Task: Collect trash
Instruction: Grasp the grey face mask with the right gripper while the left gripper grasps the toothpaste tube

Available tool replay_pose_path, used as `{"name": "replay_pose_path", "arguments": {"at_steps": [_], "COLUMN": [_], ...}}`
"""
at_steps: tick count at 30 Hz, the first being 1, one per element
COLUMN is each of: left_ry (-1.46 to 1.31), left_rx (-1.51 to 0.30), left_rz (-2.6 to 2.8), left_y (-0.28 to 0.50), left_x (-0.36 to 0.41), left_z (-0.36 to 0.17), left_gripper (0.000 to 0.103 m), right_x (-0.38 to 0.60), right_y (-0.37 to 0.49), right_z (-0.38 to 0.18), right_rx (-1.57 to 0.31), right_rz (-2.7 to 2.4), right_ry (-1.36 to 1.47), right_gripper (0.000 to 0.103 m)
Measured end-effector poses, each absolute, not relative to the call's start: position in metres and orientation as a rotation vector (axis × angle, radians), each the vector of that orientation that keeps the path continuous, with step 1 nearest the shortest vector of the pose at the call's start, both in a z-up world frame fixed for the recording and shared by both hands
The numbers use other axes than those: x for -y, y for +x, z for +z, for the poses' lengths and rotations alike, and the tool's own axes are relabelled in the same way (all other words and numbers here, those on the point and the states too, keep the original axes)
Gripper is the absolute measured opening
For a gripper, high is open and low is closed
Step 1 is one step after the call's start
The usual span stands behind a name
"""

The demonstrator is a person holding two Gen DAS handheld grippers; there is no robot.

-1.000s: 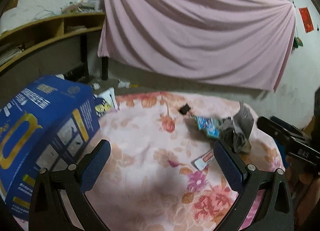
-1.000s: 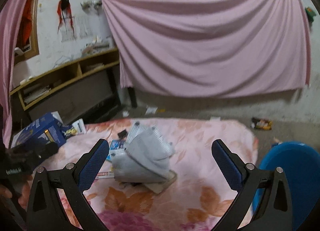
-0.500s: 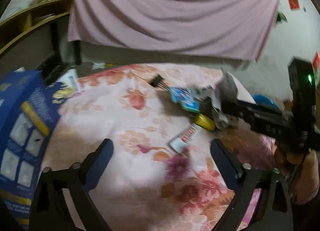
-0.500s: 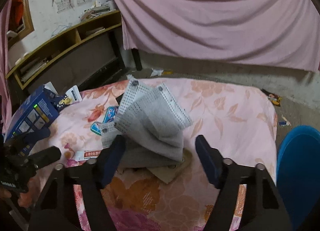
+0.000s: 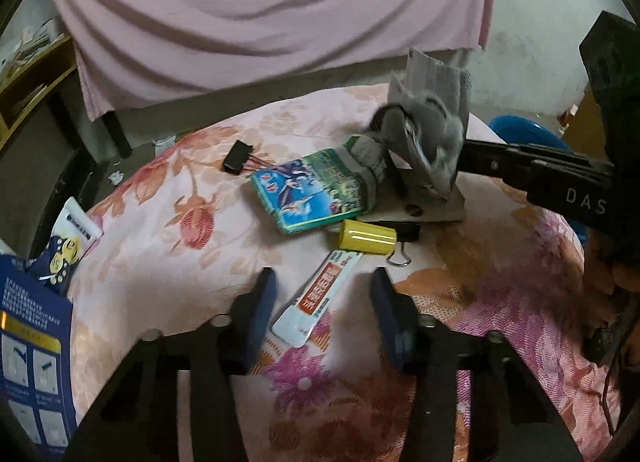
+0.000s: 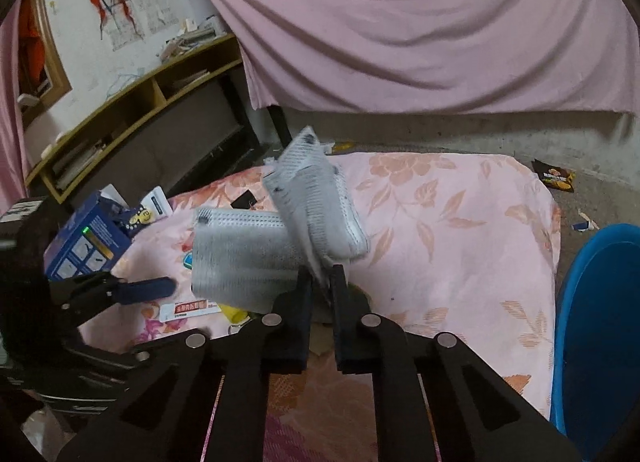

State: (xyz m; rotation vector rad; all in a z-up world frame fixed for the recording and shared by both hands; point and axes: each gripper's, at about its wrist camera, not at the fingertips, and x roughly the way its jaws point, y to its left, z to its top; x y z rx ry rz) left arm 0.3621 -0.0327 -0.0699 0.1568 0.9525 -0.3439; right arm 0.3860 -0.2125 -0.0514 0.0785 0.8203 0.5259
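Observation:
Trash lies on a floral cloth (image 5: 168, 254). My right gripper (image 6: 322, 282) is shut on crumpled grey face masks (image 6: 316, 205) and holds them a little above the cloth; the masks also show in the left wrist view (image 5: 430, 129). My left gripper (image 5: 322, 294) is half closed around a white and red tube (image 5: 320, 294) that lies between its jaws, which are apart from it. Near the tube lie a yellow cap (image 5: 367, 237), a binder clip (image 5: 400, 254), a blue-green packet (image 5: 312, 189), a cardboard piece (image 5: 432, 205) and a black connector (image 5: 238, 155).
A blue box (image 6: 88, 238) and a white pouch (image 5: 72, 238) stand at the cloth's left edge. A blue bin (image 6: 600, 322) is on the right. A wooden shelf (image 6: 132, 109) and a pink curtain (image 6: 420, 29) are behind. Wrappers (image 6: 554, 175) lie on the floor.
My right gripper closed on the grey masks and lifted them. My left gripper moved forward and down to the tube, and its jaws narrowed around it.

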Motion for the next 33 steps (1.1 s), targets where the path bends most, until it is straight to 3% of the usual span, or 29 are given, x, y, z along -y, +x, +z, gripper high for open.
{"name": "replay_pose_path", "arguments": {"at_steps": [2, 4, 13, 16, 17, 18, 19, 22, 24, 27, 33], "left_ry": [0.171, 0.177, 0.08, 0.025, 0.004, -0.02, -0.038, -0.102, -0.155, -0.203, -0.234], "left_rx": [-0.965, -0.979, -0.97, -0.964, -0.958, -0.953, -0.948, -0.926, -0.925, -0.919, -0.918], "left_rz": [-0.357, -0.362, -0.309, -0.264, -0.245, -0.227, -0.213, -0.163, -0.154, -0.149, -0.152], "left_y": [0.362, 0.361, 0.342, 0.34, 0.338, 0.337, 0.337, 0.337, 0.338, 0.339, 0.333], "left_x": [0.036, 0.037, 0.022, 0.005, 0.001, -0.004, -0.007, -0.025, -0.036, -0.045, -0.045], "left_z": [-0.07, -0.07, -0.065, -0.062, -0.061, -0.061, -0.059, -0.057, -0.057, -0.054, -0.05], "left_gripper": [0.019, 0.011, 0.011, 0.011, 0.011, 0.011, 0.011, 0.011, 0.011, 0.011, 0.011], "right_x": [0.215, 0.217, 0.224, 0.225, 0.224, 0.223, 0.22, 0.205, 0.192, 0.175, 0.158], "right_y": [0.386, 0.385, 0.381, 0.383, 0.383, 0.383, 0.382, 0.379, 0.38, 0.386, 0.4], "right_z": [-0.051, -0.05, -0.045, -0.047, -0.047, -0.047, -0.045, -0.04, -0.04, -0.041, -0.05], "right_rx": [-0.813, -0.804, -0.78, -0.797, -0.8, -0.8, -0.79, -0.775, -0.773, -0.779, -0.815], "right_rz": [0.526, 0.521, 0.526, 0.526, 0.531, 0.537, 0.546, 0.553, 0.548, 0.559, 0.544], "right_ry": [0.094, 0.103, 0.13, 0.135, 0.133, 0.127, 0.114, 0.026, -0.041, -0.134, -0.199], "right_gripper": [0.004, 0.004, 0.003, 0.009, 0.019, 0.039, 0.046, 0.053, 0.067, 0.073, 0.071]}}
